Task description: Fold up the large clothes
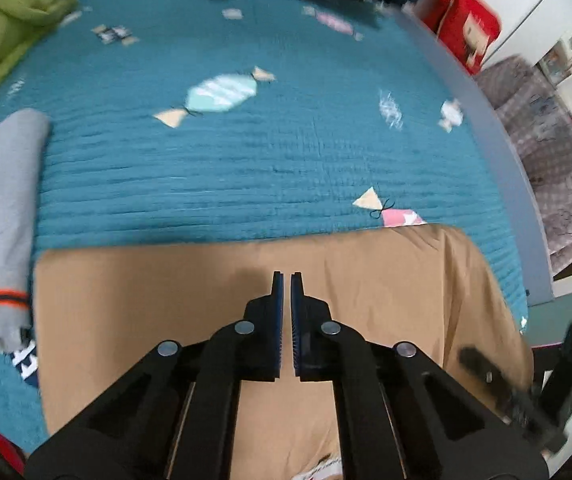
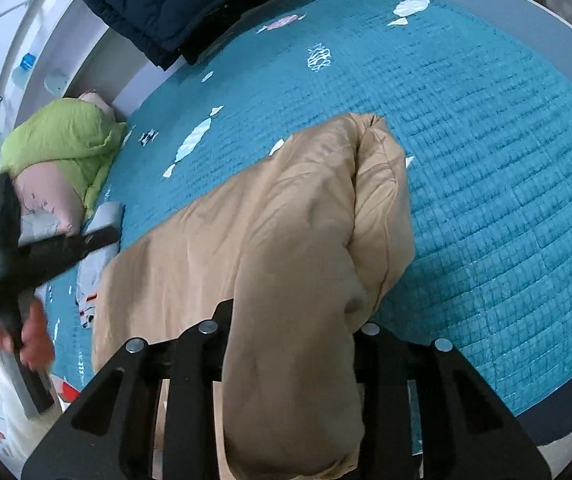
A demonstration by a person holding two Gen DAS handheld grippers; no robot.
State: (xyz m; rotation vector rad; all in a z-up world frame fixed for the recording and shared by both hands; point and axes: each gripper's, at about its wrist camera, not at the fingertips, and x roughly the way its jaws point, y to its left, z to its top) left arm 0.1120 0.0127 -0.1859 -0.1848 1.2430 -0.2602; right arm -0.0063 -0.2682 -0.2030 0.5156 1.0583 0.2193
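A teal quilted bedspread (image 1: 246, 168) printed with candy shapes fills the space beyond both claws, running out to a pale bed frame (image 1: 498, 148) on the right of the left claw. On it lies the tan garment (image 1: 190, 304), the thing to be folded: in the left wrist view it spreads flat directly beneath and ahead of the left gripper (image 1: 286, 278), its far edge straight across just past the fingertips. In the right wrist view the same tan cloth (image 2: 298, 240) rises in a thick bunched fold up into the right gripper (image 2: 292, 360), whose fingertips are buried in it; the two black arms stand on either side of the wad and pinch it between them. The left gripper's jaws are pressed together with only a thin slit between the blue pads, and nothing shows between them. A dark navy padded jacket (image 2: 182, 4) lies far ahead of the right claw. To the left of it sits a lime-green bundle (image 2: 66, 136). A grey garment (image 1: 2, 208) with an orange stripe lies left of the left claw, just beside the tan cloth. A red object (image 1: 462, 28) stands far off to the right of the left claw. A hand (image 2: 30, 336) grips the left tool's handle, left of the right claw.
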